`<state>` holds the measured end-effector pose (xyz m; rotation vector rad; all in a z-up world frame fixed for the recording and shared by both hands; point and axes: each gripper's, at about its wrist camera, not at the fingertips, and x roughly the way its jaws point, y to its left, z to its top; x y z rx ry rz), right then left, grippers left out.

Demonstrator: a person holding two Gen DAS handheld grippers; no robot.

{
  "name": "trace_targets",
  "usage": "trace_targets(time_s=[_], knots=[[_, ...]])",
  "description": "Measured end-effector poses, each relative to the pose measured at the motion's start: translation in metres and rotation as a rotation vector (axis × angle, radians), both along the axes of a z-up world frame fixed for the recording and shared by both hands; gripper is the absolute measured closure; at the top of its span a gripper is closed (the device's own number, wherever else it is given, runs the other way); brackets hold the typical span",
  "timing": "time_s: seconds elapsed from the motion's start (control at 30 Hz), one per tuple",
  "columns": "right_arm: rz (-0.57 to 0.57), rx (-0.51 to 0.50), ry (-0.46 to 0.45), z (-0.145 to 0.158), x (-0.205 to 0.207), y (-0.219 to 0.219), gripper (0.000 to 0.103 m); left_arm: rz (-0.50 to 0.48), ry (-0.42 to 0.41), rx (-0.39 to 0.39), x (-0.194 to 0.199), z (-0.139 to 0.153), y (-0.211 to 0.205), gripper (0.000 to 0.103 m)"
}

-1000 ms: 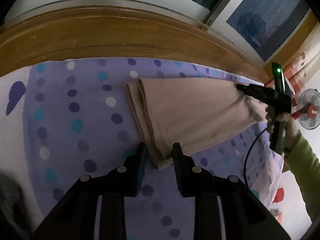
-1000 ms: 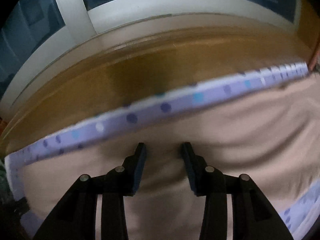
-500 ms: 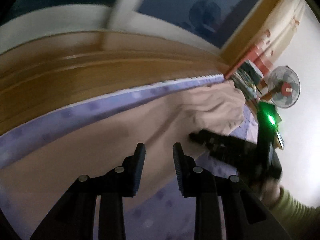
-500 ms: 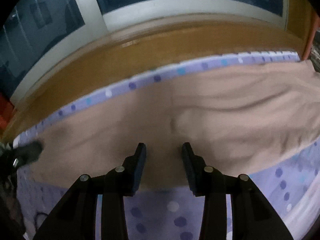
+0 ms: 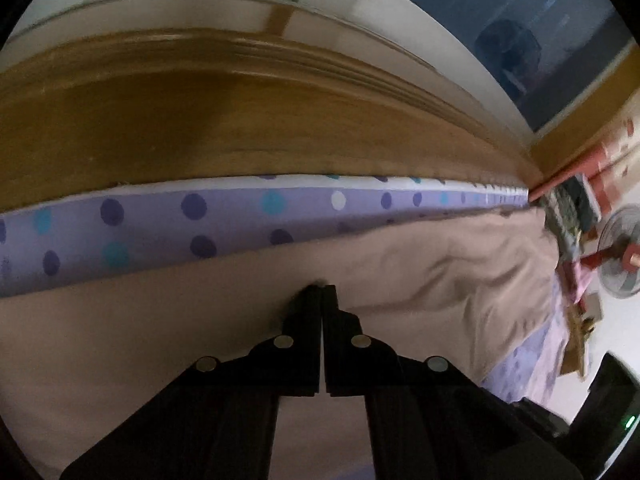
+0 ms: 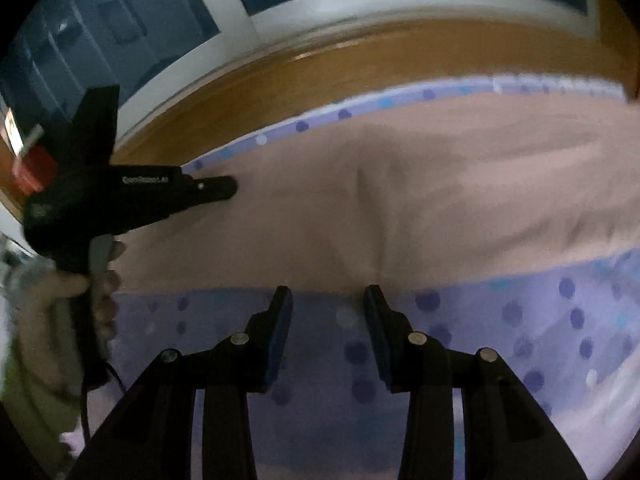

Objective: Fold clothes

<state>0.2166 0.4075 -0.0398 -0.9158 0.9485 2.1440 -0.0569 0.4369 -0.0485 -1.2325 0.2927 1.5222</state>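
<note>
A beige folded garment (image 5: 420, 276) lies across a purple polka-dot bedsheet (image 5: 160, 220). My left gripper (image 5: 321, 290) is shut, its tips pressed onto the beige cloth; whether cloth is pinched between them I cannot tell. It also shows in the right wrist view (image 6: 224, 188), tip resting on the garment's left part (image 6: 440, 184). My right gripper (image 6: 327, 294) is open and empty, just short of the garment's near edge, above the sheet (image 6: 520, 320).
A wooden headboard (image 5: 200, 120) runs along the far side of the bed, with windows (image 6: 140, 20) above it. A standing fan (image 5: 620, 256) and clutter are at the right, beyond the bed.
My left gripper moved in over the garment and shut its jaws on the cloth. My right gripper drew back from over the garment to its near edge, still open.
</note>
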Motion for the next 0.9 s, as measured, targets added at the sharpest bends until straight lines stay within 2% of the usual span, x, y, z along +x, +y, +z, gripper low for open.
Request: trace_targets(time_s=[0.03,0.13,0.2,0.27,0.37,0.47,0.57,0.7,0.83,0.9], knots=[[-0.012,-0.011,0.016,0.0,0.005,0.003,0.066,-0.021,0.015,0.002,0.003,0.001,-0.001,0.099],[-0.069,0.032,-0.005,0.014,0.032,-0.002,0.065,-0.102,0.054,0.008,0.014,0.006,-0.001,0.08],[-0.095,0.034,-0.021,0.021,0.054,-0.001,0.065,-0.114,0.063,0.006,0.022,0.01,-0.001,0.066],[-0.103,0.035,-0.048,0.027,0.07,0.004,0.065,-0.115,0.069,0.002,0.032,0.015,-0.002,0.061],[-0.108,0.065,-0.099,0.037,0.096,0.017,0.065,-0.137,0.046,0.023,0.055,0.024,-0.001,0.061],[-0.089,0.075,-0.139,0.04,0.109,0.057,0.065,-0.17,0.021,0.049,0.092,0.033,0.013,0.06],[0.019,0.1,-0.188,0.053,0.121,0.099,0.065,-0.19,-0.012,0.086,0.136,0.043,0.036,0.06],[0.169,0.162,-0.243,0.065,0.125,0.157,0.065,-0.164,-0.078,0.134,0.186,0.045,0.063,0.06],[0.202,0.199,-0.184,0.05,0.119,0.203,0.065,-0.134,-0.076,0.13,0.23,0.033,0.094,0.06],[0.2,0.193,-0.145,0.037,0.109,0.221,0.066,-0.113,-0.064,0.101,0.239,0.028,0.1,0.06]])
